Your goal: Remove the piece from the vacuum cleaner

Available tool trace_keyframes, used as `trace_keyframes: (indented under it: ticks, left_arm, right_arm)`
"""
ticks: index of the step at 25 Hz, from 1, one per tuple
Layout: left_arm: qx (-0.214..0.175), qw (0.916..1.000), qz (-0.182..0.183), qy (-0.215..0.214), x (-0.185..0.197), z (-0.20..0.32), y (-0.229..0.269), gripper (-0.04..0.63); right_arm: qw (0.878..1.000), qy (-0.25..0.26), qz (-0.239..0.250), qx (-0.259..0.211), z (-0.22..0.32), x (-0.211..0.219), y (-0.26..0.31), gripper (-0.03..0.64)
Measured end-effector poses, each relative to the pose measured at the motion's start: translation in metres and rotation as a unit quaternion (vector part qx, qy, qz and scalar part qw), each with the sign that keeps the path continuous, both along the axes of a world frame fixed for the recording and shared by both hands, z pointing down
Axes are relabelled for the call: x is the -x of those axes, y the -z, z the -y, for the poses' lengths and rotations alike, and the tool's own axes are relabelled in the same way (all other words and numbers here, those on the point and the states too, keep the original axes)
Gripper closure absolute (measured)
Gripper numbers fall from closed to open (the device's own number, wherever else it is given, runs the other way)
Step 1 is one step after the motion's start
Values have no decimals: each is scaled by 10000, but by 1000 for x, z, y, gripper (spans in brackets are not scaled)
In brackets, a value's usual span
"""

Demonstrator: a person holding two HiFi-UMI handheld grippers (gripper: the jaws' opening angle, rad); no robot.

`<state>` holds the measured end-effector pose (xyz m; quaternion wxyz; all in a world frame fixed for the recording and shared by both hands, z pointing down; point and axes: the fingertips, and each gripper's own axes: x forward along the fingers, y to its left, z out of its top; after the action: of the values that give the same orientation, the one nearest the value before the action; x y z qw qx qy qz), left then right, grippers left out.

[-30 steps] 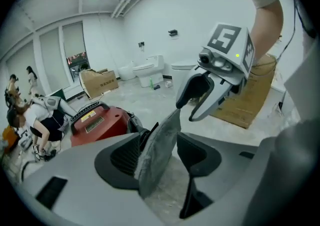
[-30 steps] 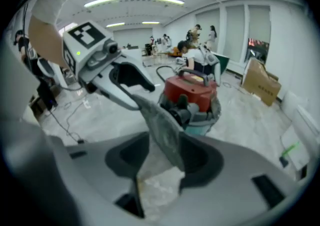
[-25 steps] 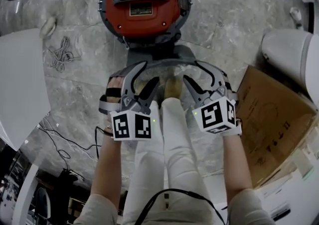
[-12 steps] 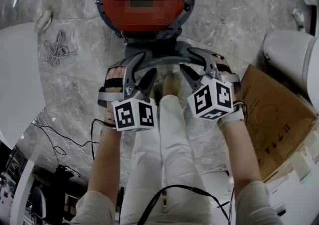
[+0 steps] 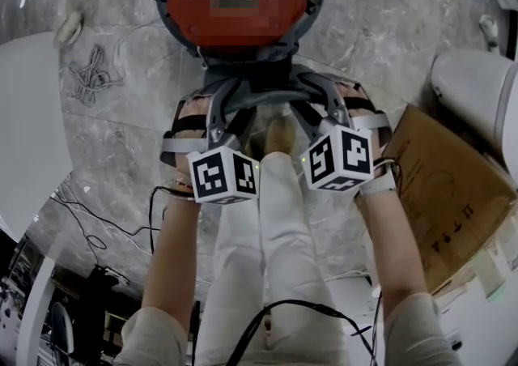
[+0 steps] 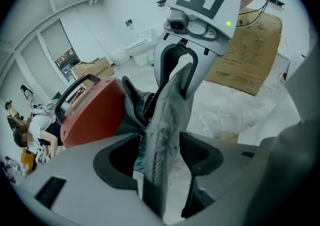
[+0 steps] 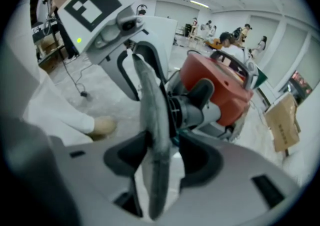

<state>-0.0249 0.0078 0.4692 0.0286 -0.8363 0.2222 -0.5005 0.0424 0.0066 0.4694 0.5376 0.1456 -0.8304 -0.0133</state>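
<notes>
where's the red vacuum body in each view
Head view: red vacuum body at top centre.
Left gripper view: middle left.
Right gripper view: right of centre.
Shared landmark: the grey piece, right beside the body in all three.

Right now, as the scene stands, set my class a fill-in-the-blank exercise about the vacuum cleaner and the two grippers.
1. The body of the vacuum cleaner is coloured ____.
2. The left gripper and the right gripper each clamp the piece, whose colour is ____.
3. The cardboard box lies on the person's ____ side.
4. The person's trousers are coloured ____.

Missing words: red; grey; right; white.
</notes>
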Motion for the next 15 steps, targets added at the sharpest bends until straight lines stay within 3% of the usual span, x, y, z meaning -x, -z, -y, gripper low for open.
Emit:
trace_keyframes:
  ticks: [3,6,11,15]
  left_arm:
    - [61,10000,-26,10,-1,-3,-2,327]
    - [24,9998,-90,164,0,0,-2,333]
    - [43,9992,-145,383,4,1,-3,517]
    - [196,9976,-239,615,4,0,-6,555]
  right_arm:
    - [9999,-141,87,35,-1,-1,-1,418]
    - [9998,-156,85,-91,1,-2,-1,479]
    - [9995,-184,161,-195,2,-2,1,533]
    - [9996,-104,90,-261,-3,-2,6,565]
